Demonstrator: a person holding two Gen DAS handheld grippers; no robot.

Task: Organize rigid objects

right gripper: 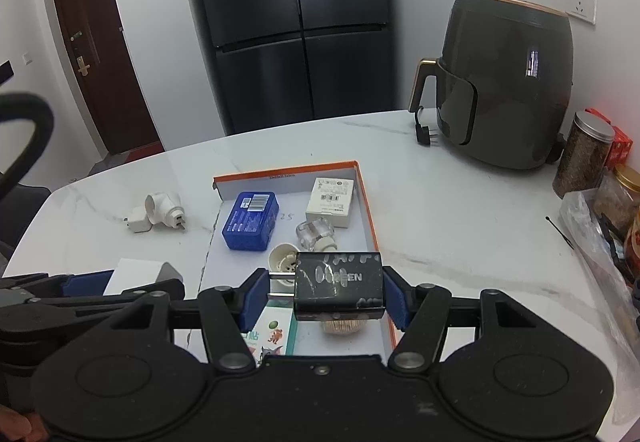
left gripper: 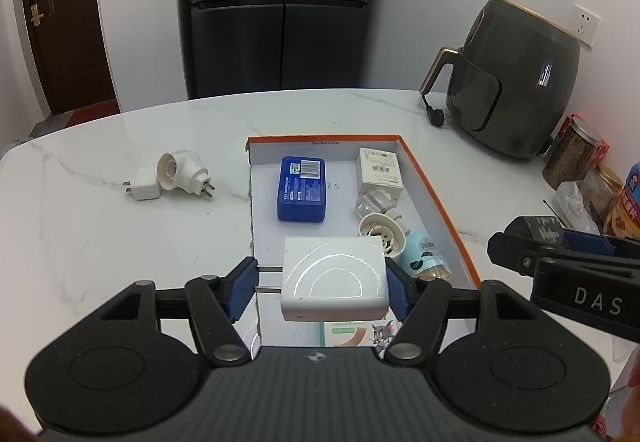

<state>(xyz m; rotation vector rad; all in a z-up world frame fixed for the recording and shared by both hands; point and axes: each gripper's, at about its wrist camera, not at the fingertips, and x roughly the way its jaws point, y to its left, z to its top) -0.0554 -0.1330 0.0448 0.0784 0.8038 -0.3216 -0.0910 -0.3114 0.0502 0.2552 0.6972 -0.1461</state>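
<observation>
Each camera sits on a hand-held gripper and looks forward and down along its two fingers. The left one is close above the near end of the orange-edged box point(left gripper: 436, 202), looking toward the black fridge point(left gripper: 280, 2). The right one sits just beside it, facing the same way. Both see the box point(right gripper: 366, 202), the white surface point(left gripper: 120, 242), the fridge point(right gripper: 296, 22) and the air fryer point(right gripper: 508, 82).

Soft even indoor light, arc glare on the white charger point(left gripper: 334, 274), fisheye bending, dark vignetted corners
</observation>
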